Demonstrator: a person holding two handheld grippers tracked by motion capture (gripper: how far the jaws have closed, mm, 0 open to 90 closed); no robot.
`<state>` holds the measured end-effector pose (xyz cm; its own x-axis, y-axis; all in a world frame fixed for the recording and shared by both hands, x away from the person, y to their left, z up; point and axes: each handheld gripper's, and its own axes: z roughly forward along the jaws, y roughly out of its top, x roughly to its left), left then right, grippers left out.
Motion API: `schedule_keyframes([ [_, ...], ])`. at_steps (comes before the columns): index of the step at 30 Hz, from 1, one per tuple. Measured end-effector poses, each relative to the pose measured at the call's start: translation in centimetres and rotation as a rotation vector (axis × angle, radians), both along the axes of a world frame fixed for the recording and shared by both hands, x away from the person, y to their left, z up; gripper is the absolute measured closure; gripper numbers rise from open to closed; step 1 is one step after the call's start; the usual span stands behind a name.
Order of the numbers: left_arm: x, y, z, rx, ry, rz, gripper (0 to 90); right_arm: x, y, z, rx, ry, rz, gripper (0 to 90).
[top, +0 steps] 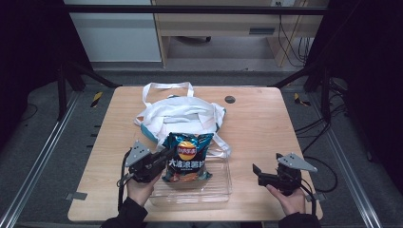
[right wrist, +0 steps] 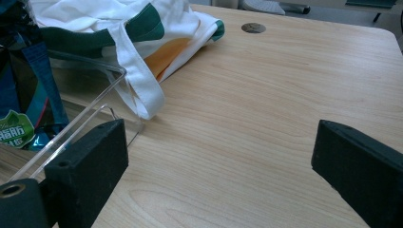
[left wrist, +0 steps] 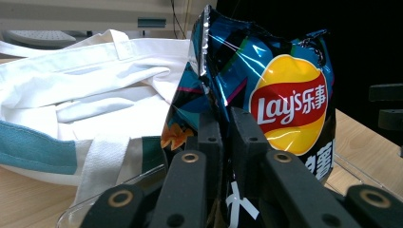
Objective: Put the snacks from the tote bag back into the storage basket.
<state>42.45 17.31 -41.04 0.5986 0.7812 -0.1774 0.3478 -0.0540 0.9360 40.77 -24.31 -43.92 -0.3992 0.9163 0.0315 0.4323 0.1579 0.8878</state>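
Left gripper (top: 164, 156): my jaws pinch the chip bag's (top: 187, 156) edge.
Chip bag: upright in the clear tray (top: 216, 192), just before the tote (top: 183, 114).
Right gripper (top: 260, 175): mine, spread wide over bare worktop (top: 259, 123).

One chip bag (top: 187, 158) under inspection: glossy foil, dark blue and teal, with a red and yellow Lay's emblem on the upper front and white Chinese characters below it. The bag stands upright and slightly tilted, its front turned toward the person's side, its crimped top edge crumpled and uneven. Its lower end sits inside the clear plastic tray (top: 218, 190), at the tray's far left part, and its top rises well above the tray rim. In the left gripper view, the bag's (left wrist: 266, 95) left side edge passes between two black jaws, creased there. No tear or opening is visible.
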Motion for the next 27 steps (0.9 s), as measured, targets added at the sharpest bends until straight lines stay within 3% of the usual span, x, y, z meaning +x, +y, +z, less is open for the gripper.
schedule_keyframes([
  [6, -0.1, 0.0, 0.0, 0.019, -0.013, -0.001, 75.5, 0.0, 0.0, 0.0, -0.002, -0.003, 0.000, 5.3],
  [14, -0.4, 0.4, 0.3, 0.038, -0.026, -0.011, 56.9, -0.1, 0.0, 0.0, -0.001, -0.004, 0.002, 5.3],
  [27, -1.2, 0.7, 0.8, 0.050, -0.042, -0.012, 46.3, -0.1, 0.0, 0.1, 0.002, -0.003, 0.004, 5.3],
])
